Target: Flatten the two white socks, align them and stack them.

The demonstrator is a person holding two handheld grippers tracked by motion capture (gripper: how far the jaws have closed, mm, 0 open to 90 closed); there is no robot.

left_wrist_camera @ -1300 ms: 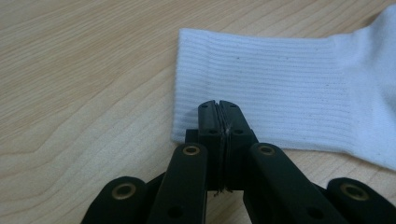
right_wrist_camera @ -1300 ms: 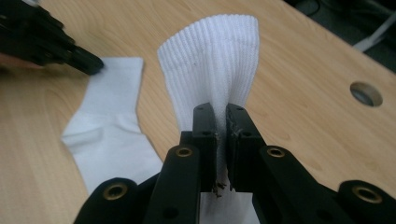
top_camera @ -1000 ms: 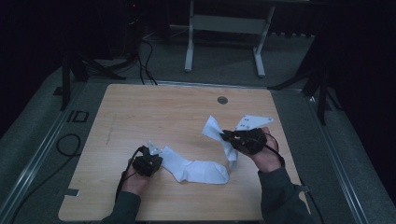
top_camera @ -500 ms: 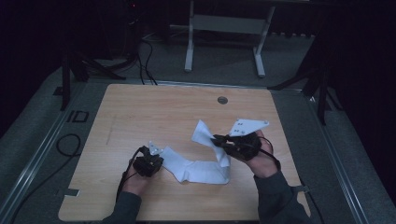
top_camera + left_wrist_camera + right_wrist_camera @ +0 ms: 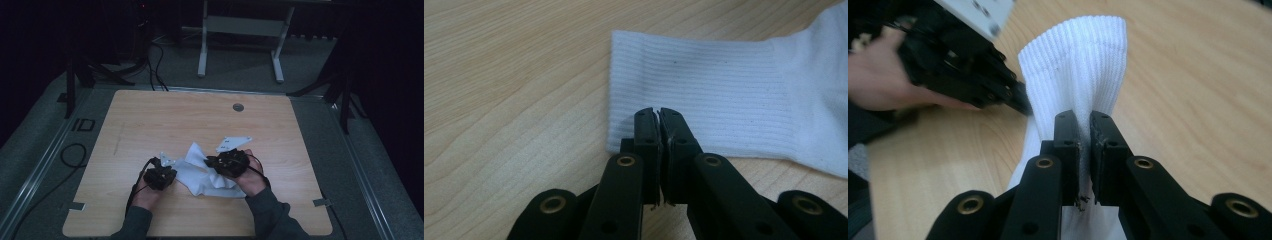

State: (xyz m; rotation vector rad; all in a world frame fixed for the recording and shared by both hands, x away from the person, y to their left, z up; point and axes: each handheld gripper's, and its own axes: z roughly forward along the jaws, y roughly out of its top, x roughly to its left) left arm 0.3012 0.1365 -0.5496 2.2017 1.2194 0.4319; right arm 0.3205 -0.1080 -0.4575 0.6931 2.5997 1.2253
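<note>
- High view: white sock (image 5: 200, 176) bunched on wooden table (image 5: 150, 120).
- Left gripper (image 5: 658, 116) clamped on ribbed cuff edge, flat on table.
- Right gripper (image 5: 1083, 120) pinching other end, lifted upright.

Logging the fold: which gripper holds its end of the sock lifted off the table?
The right gripper: its end of the white sock stands up off the table. The left gripper pins a ribbed end lying flat.

A white ribbed knit sock (image 5: 205, 172) lies crumpled on the light wooden table (image 5: 150, 120). One end lies flat; the other is lifted upright.
</note>
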